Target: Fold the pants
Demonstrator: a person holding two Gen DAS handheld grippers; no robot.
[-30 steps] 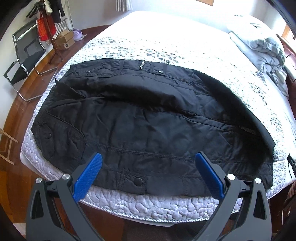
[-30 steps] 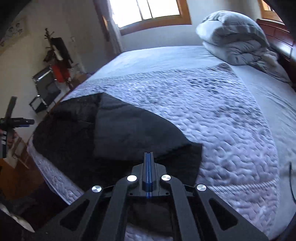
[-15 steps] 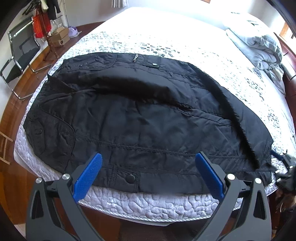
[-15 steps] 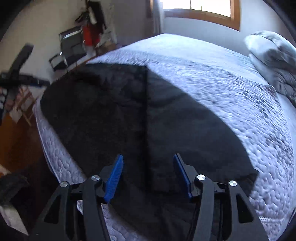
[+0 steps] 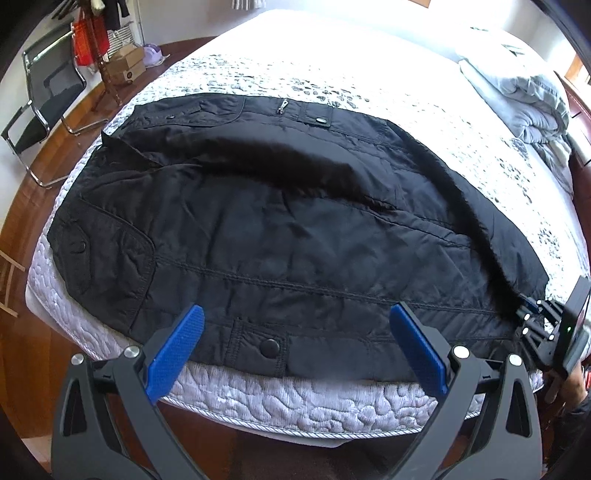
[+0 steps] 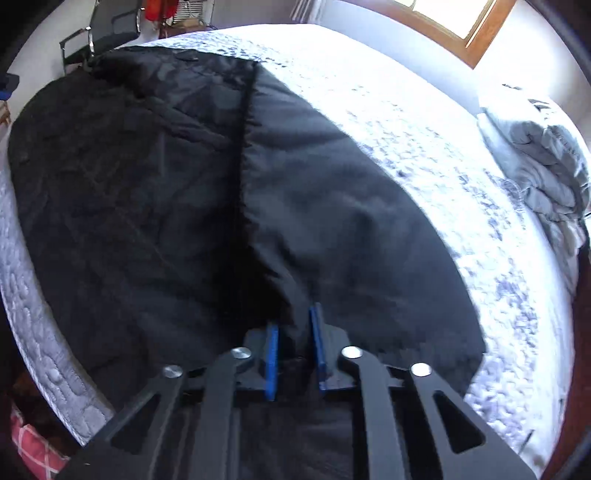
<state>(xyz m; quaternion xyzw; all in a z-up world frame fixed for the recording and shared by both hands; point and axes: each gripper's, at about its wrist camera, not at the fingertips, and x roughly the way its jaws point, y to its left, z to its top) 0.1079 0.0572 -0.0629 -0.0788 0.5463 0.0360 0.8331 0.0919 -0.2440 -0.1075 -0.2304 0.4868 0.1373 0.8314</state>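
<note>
Black quilted pants (image 5: 295, 229) lie spread across the foot of a bed (image 5: 295, 402), with snap pockets along the near edge. My left gripper (image 5: 295, 314) hovers open above that near edge and holds nothing. In the left wrist view my right gripper (image 5: 526, 317) is at the far right, at the leg end of the pants. In the right wrist view the right gripper (image 6: 294, 319) has its jaws closing, and a raised fold of the pants (image 6: 332, 221) is pinched between the blue pads (image 6: 271, 362).
A folded grey duvet (image 5: 524, 88) lies at the head of the bed. A black chair (image 5: 44, 103), a coat stand (image 5: 107, 70) and cardboard boxes (image 5: 127, 66) stand on the wooden floor to the left. A window (image 6: 454, 18) is behind the bed.
My right gripper came down to the end of the pants, opened wide, then narrowed onto a fold of fabric. The left gripper has stayed open over the near edge.
</note>
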